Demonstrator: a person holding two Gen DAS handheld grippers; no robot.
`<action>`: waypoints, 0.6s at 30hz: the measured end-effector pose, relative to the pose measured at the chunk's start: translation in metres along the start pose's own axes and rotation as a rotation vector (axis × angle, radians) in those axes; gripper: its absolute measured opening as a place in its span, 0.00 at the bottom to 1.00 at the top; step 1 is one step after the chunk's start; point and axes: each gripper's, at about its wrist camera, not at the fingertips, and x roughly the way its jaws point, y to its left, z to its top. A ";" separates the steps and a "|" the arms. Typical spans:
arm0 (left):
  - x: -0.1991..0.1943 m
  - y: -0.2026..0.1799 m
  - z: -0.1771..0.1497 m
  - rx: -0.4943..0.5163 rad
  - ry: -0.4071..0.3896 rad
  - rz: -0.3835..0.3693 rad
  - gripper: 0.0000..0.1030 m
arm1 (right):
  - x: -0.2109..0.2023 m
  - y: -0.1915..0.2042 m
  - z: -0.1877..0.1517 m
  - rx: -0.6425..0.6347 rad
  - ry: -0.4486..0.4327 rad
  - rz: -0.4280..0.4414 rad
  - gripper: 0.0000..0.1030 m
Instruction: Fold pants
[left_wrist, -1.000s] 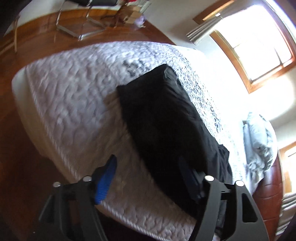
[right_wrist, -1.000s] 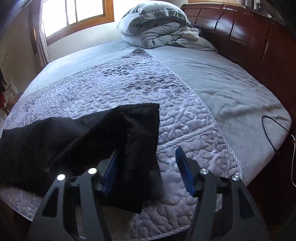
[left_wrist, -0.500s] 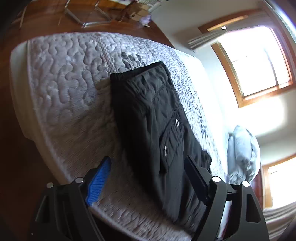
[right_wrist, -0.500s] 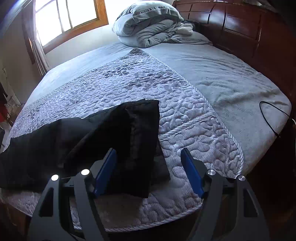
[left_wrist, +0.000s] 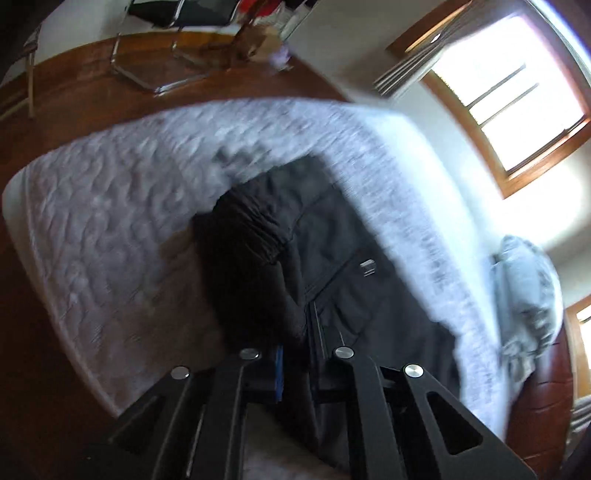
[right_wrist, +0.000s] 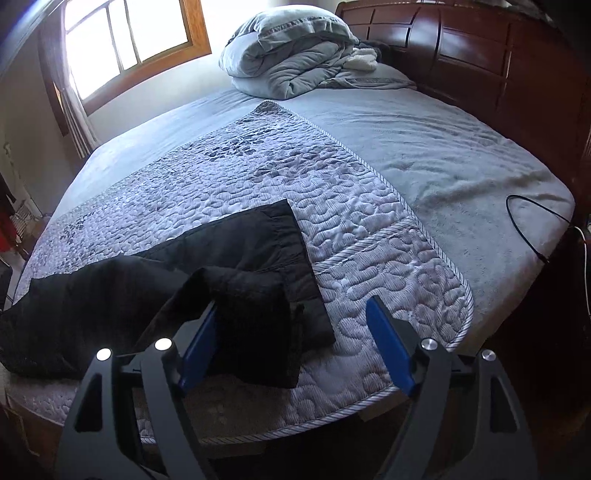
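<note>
Left gripper (left_wrist: 295, 363) has closed since 0.5 s ago, now clamped on black pants (left_wrist: 332, 266), lifting a fold. Right gripper (right_wrist: 291, 332) wide apart, gripping nothing, left pad (right_wrist: 199, 343) against cloth. Pants lie across quilt (right_wrist: 351, 229) near bed's foot edge.

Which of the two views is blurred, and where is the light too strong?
Left wrist view: motion blur smears the quilt and black pants; the window is blown out white. Right wrist view: sharp, but its window glares, and fisheye bends the headboard.
</note>
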 end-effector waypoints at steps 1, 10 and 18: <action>0.007 0.006 -0.005 0.001 0.018 0.016 0.11 | -0.004 -0.001 -0.001 0.010 -0.001 0.005 0.76; -0.033 0.012 -0.032 -0.044 -0.052 0.029 0.57 | -0.049 -0.008 0.007 0.264 0.004 0.271 0.79; -0.044 -0.050 -0.060 0.173 -0.042 0.017 0.81 | 0.010 0.037 -0.005 0.489 0.310 0.410 0.75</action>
